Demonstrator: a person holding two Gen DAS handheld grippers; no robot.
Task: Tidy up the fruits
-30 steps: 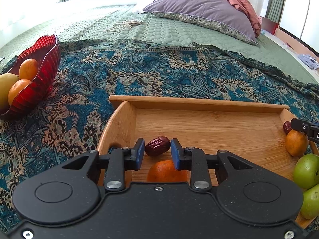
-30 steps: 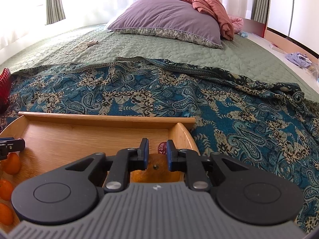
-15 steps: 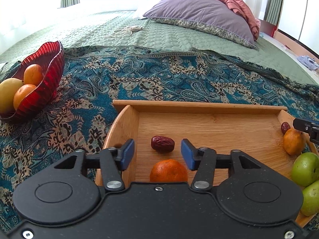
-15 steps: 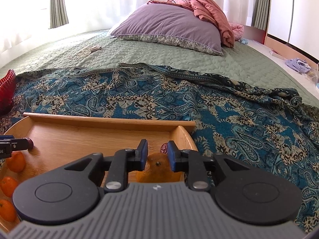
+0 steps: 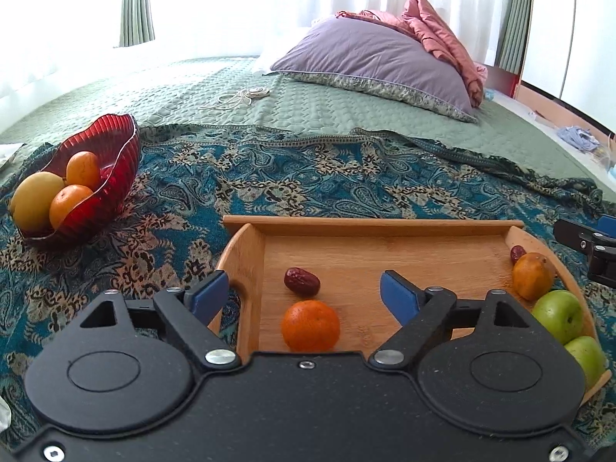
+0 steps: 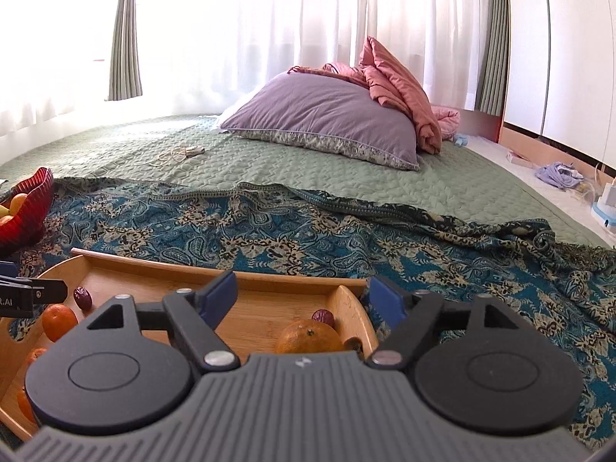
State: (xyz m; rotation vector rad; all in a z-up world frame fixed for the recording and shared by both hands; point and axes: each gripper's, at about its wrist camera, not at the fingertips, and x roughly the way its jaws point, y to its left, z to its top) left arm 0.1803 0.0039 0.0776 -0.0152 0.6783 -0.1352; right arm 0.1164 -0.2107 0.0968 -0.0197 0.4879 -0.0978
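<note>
A wooden tray (image 5: 385, 227) lies on the patterned blanket. In it are a red date (image 5: 302, 281), an orange mandarin (image 5: 310, 325), another orange fruit (image 5: 532, 275), a second date (image 5: 518, 253) and two green apples (image 5: 558, 315). My left gripper (image 5: 304, 294) is open and empty above the tray's left end. My right gripper (image 6: 304, 294) is open and empty above the tray's right end (image 6: 354, 304), over an orange fruit (image 6: 310, 337) and a date (image 6: 322, 316). A red glass bowl (image 5: 104, 184) with yellow and orange fruit stands to the left.
A purple pillow (image 5: 377, 61) and pink bedding (image 5: 442, 38) lie at the back of the green quilt. A cord (image 5: 235, 98) lies on the quilt. The bed's right edge drops to a floor with clutter (image 6: 558, 173).
Both grippers have opened wide and pulled back and up. The left one let go of the date, the right one let go of the orange fruit; both lie in the tray.
</note>
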